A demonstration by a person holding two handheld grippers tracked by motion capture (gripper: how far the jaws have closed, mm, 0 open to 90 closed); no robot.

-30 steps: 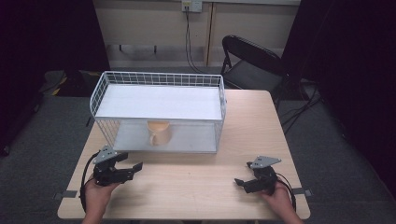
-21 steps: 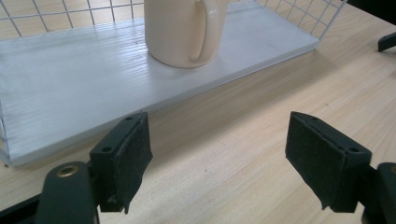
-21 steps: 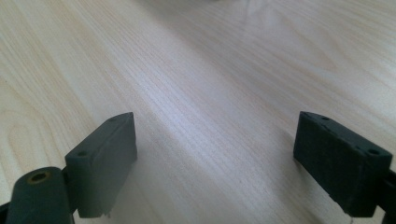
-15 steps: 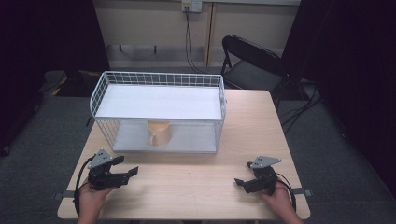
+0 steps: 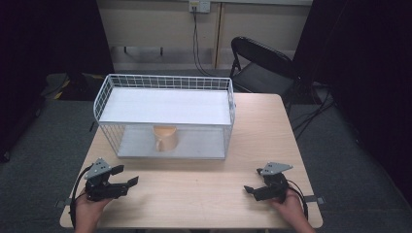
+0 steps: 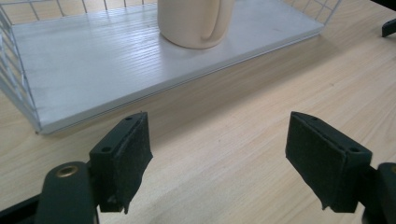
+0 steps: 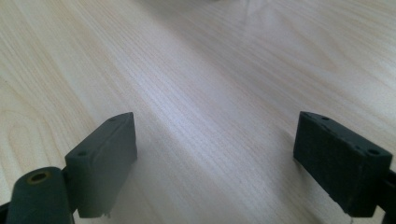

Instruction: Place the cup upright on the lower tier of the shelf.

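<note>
Wooden table [image 5: 194,194] stood before a folding chair [image 5: 262,68]; on it sat a white wire rack [image 5: 165,104] with a beige mug [image 5: 165,138] upright on its lower shelf. Left gripper [image 5: 127,183] and right gripper [image 5: 250,190] rested near the front edge, well apart, jaws spread, both empty

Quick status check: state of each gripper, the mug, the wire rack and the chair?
left gripper: open, nothing between the jaws, low over the table
right gripper: open, empty, low over the table
mug: upright on the rack's lower shelf, handle facing the person
wire rack: upright, top shelf bare
folding chair: unfolded, behind the table
</note>
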